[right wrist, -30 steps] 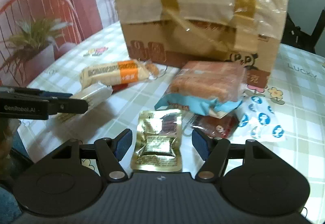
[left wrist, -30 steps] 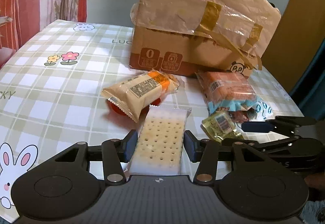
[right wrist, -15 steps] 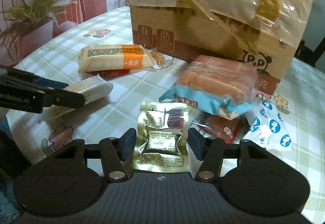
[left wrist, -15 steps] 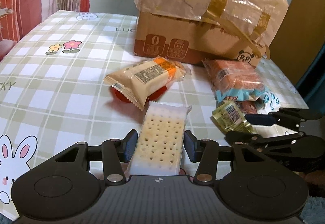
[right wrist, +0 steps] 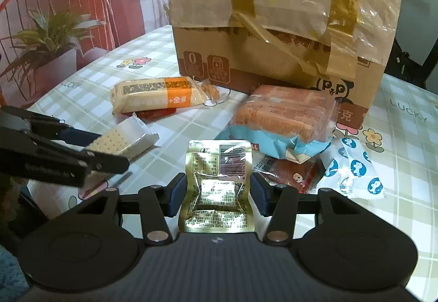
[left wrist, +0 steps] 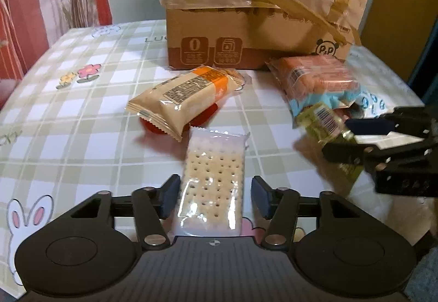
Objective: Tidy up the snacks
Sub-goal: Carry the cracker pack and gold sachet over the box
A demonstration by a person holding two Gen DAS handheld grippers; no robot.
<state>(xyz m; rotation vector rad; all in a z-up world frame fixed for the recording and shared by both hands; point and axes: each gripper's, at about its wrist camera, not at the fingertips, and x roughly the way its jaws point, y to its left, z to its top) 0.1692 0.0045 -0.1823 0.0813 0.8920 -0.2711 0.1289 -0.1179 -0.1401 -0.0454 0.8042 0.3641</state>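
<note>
Both packets now ride higher and closer to the tape-patched brown cardboard box (right wrist: 276, 36) than a second ago, so the carry toward it looks under way. The left gripper (left wrist: 215, 196) holds the clear-wrapped packet of pale dotted crackers (left wrist: 212, 187), though its right pad shows a small gap, so I cannot tell how firmly. The right gripper (right wrist: 217, 196) is clenched on the gold foil snack pouch (right wrist: 217, 187), lifted in front of the box. The orange-and-cream biscuit pack (right wrist: 157, 95) and blue-edged wafer bag (right wrist: 284, 118) lie untouched at the box's foot, awaiting sorting.
</note>
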